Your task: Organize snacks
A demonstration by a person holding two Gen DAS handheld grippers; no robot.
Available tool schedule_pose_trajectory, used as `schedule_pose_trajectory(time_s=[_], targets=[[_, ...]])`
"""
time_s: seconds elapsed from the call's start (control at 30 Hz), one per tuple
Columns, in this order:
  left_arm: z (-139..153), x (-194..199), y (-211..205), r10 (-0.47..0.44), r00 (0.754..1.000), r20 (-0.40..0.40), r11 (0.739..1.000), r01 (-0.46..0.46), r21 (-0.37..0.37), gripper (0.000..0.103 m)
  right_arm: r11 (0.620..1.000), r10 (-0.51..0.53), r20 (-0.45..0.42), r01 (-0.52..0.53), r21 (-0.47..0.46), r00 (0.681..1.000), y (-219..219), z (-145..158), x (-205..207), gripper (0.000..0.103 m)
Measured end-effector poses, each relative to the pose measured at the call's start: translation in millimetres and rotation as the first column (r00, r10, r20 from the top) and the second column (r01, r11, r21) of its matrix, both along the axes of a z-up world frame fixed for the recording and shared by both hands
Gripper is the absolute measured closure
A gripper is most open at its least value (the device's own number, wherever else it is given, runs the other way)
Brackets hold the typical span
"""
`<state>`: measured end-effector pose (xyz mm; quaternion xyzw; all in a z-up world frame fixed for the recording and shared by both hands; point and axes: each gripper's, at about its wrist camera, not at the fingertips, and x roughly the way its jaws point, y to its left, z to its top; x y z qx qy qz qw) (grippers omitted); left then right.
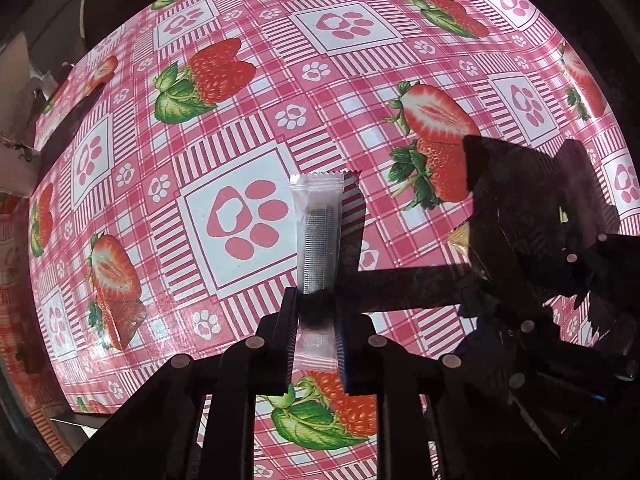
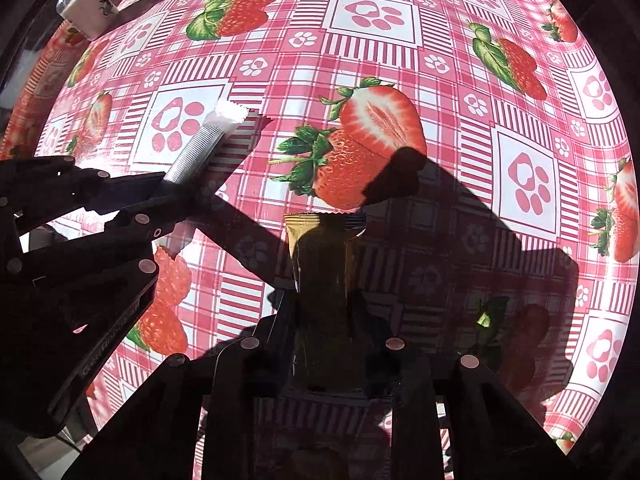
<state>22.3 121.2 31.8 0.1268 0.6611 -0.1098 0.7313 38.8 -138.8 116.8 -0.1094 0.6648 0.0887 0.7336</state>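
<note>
**Operator:** Report the state of both tools.

**Technician:** The left gripper (image 1: pixel 316 344) is clamped on a slim clear-plastic snack packet with a ridged dark bar inside (image 1: pixel 318 248). The packet stands out between the fingers, its crimped end pointing away from the camera, above the glossy pink checked tablecloth printed with strawberries and paw marks (image 1: pixel 248 128). The right gripper (image 2: pixel 326 344) is clamped on a gold-foil snack bar with a crimped end (image 2: pixel 320 264), lying mostly in shadow. Neither claw stands wide; each holds one item.

**Operator:** Which step is in hand?

**Technician:** Judged from the grips, pick-up is complete on both sides and transport comes next. Whether either packet still touches the cloth cannot be told.

**Operator:** Requirements for the next move?

**Technician:** A destination must be identified. A white box-like object (image 2: pixel 90 10) sits at the cloth's far edge, but its purpose is unclear. Keep both grips firm; foil and film wrappers probably slide easily. Keep the tools apart, since they work close beside each other.
</note>
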Motion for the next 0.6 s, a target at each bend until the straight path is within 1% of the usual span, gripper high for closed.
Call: schedule_pose_trajectory(time_s=[0.13,0.23,0.33,0.43,0.5,0.53,0.57,0.6], targets=[[-1,-46,28,0.101,0.995,-0.028,0.995,-0.101,-0.006,0.084,0.997,-0.074,-0.029,0.075,0.014,0.997,-10,-3,-26,0.076],[-2,-90,46,0.146,0.988,-0.051,0.989,-0.146,0.008,0.084,0.991,-0.131,-0.054,0.132,0.022,0.99,-21,-4,-52,0.076],[-3,-137,55,0.141,0.987,-0.078,0.99,-0.14,0.021,0.084,0.98,-0.191,-0.092,0.194,0.033,0.977,-24,-6,-82,0.076],[-4,-171,58,0.102,0.988,-0.116,0.995,-0.103,0.002,0.083,0.975,-0.217,-0.127,0.221,0.021,0.968,-18,-9,-121,0.076],[-4,-184,59,0.075,0.986,-0.147,0.997,-0.074,0.006,0.078,0.976,-0.211,-0.147,0.216,0.016,0.966,-15,-9,-150,0.076],[-4,-188,62,0.07,0.986,-0.154,0.998,-0.069,0.011,0.071,0.977,-0.207,-0.163,0.214,0.025,0.965,-13,-9,-161,0.076],[-1,-192,66,0.068,0.986,-0.151,0.998,-0.066,0.014,0.06,0.974,-0.211,-0.18,0.222,0.046,0.961,-13,-9,-169,0.074],[2,-197,71,0.069,0.988,-0.14,0.998,-0.067,0.014,0.053,0.969,-0.226,-0.192,0.241,0.06,0.955,-15,-9,-175,0.07]])
